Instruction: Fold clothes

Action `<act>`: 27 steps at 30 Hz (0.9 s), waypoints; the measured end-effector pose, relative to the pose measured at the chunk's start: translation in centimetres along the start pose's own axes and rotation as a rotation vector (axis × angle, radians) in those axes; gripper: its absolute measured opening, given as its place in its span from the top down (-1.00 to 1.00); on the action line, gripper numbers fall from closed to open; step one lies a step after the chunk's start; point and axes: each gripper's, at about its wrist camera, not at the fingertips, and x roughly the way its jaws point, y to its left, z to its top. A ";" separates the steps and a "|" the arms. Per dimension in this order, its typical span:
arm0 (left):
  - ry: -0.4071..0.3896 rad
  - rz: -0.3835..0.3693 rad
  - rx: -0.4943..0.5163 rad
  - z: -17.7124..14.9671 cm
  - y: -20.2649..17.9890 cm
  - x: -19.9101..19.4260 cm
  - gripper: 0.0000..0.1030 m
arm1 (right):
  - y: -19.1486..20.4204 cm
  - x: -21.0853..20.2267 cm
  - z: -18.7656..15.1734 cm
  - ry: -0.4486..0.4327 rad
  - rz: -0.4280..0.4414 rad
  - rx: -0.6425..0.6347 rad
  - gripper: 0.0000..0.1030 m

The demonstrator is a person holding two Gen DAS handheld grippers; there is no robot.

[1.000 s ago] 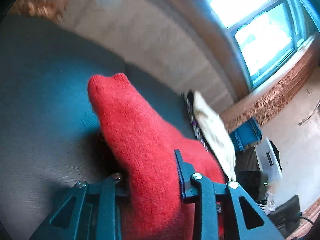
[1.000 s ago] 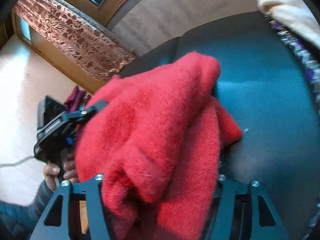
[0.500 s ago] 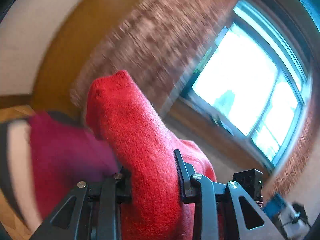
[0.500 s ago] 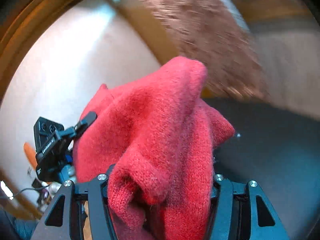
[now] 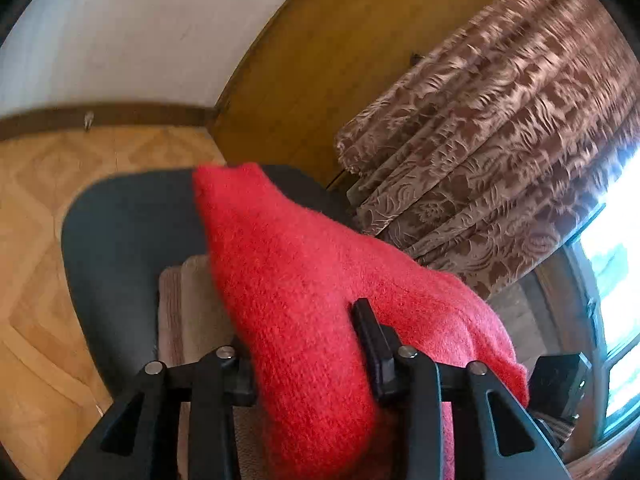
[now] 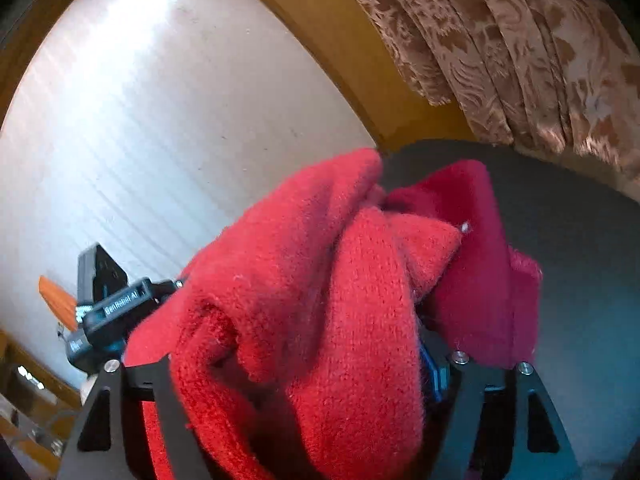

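A thick red knitted sweater (image 5: pixel 304 288) is bunched and held up between both grippers. My left gripper (image 5: pixel 308 360) is shut on a fold of it, and the knit bulges out past the fingers. My right gripper (image 6: pixel 304 364) is shut on another thick bunch of the same sweater (image 6: pixel 320 280). The left gripper's body (image 6: pixel 108 304) shows at the left of the right wrist view, close beside the sweater. A darker magenta garment (image 6: pixel 488 272) lies right behind the red bunch on the dark seat.
A dark grey upholstered seat (image 5: pixel 120 232) lies below, with a folded beige cloth (image 5: pixel 192 312) on it. A patterned brown curtain (image 5: pixel 500 140), a wooden door (image 5: pixel 320 60), a white wall (image 6: pixel 160 100) and parquet floor (image 5: pixel 32 240) surround it. A bright window (image 5: pixel 616 280) is at right.
Both grippers have swung round with the sweater, away from the window side of the seat toward the door and wall. The sweater stays gripped in both, and the beige cloth has come into view below.
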 end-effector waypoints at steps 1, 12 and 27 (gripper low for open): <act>-0.005 0.014 0.018 0.3 -0.4 -0.5 0.04 | -0.2 -0.6 0.0 0.004 -0.002 0.010 -0.64; -0.236 0.009 0.167 0.7 -6.8 -8.0 -0.13 | 6.7 -13.5 -2.3 -0.272 -0.133 -0.395 -0.78; -0.095 0.057 0.440 -4.5 -8.9 -1.3 -0.15 | 6.5 -5.7 -11.4 0.037 -0.192 -0.509 -0.92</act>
